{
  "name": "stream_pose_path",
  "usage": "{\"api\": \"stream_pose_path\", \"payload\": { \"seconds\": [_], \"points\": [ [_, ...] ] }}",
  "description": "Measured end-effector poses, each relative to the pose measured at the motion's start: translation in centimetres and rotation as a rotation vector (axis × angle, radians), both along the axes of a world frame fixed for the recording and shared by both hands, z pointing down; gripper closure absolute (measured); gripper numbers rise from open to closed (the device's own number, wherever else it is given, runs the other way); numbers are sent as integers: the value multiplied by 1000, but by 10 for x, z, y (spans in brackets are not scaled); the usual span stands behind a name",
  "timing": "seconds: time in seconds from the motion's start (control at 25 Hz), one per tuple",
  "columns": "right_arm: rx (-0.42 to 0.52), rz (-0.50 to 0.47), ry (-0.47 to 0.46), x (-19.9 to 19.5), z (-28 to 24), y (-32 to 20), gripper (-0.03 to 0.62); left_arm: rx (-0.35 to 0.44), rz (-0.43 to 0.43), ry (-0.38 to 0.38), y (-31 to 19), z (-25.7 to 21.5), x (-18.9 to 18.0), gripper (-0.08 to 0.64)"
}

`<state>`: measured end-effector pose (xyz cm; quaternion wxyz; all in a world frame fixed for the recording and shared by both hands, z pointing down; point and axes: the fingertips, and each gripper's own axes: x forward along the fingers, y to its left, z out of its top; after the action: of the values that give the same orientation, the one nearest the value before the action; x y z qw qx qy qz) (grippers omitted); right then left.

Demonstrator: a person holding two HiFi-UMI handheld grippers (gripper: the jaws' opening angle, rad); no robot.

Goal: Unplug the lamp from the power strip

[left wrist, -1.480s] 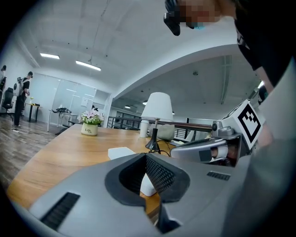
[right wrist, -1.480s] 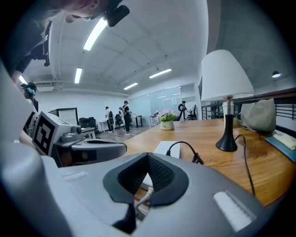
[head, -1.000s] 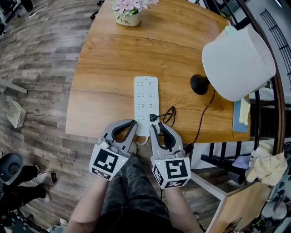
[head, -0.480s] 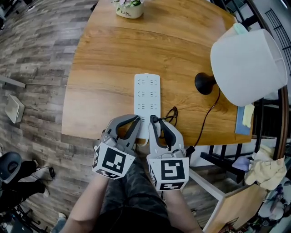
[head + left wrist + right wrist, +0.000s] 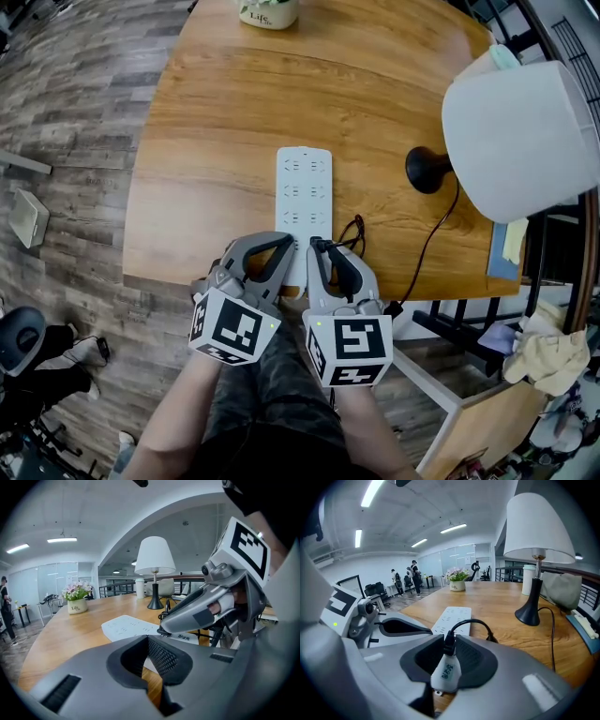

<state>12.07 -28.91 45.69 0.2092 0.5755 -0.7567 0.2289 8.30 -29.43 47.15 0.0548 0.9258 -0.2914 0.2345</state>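
Gripping white plug [image 5: 445, 671] at power strip's [image 5: 303, 187] 5 o'clock corner, right gripper [image 5: 319, 247] risks cord [image 5: 469, 620] snagging and tugging lamp [image 5: 525, 131]. Left gripper [image 5: 284, 243] clenched empty beside strip, which may slide.

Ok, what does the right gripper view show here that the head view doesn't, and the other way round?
Only the right gripper view: the small white plug body clamped in the right gripper, and people standing far across the room. Only the head view: the right gripper's black-and-white marker cube, the person's forearms and grey patterned trousers. Both: the long white power strip, the thin black cord, the lamp with white shade and black base, the wooden table, the white flower pot and the left gripper, jaws together.
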Motion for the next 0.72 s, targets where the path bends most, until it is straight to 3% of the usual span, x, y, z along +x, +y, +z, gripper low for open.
{"api": "stream_pose_path", "payload": {
  "seconds": [0.28, 0.48, 0.72],
  "points": [
    [34, -31, 58, -5, -3, 1, 509, -4, 33, -2, 4, 2, 11, 563],
    [83, -84, 148, -14, -7, -1, 514, 43, 50, -58, 5, 2, 13, 565],
    [42, -28, -10, 0, -3, 3, 515, 47, 51, -73, 5, 3, 14, 565]
  ]
}}
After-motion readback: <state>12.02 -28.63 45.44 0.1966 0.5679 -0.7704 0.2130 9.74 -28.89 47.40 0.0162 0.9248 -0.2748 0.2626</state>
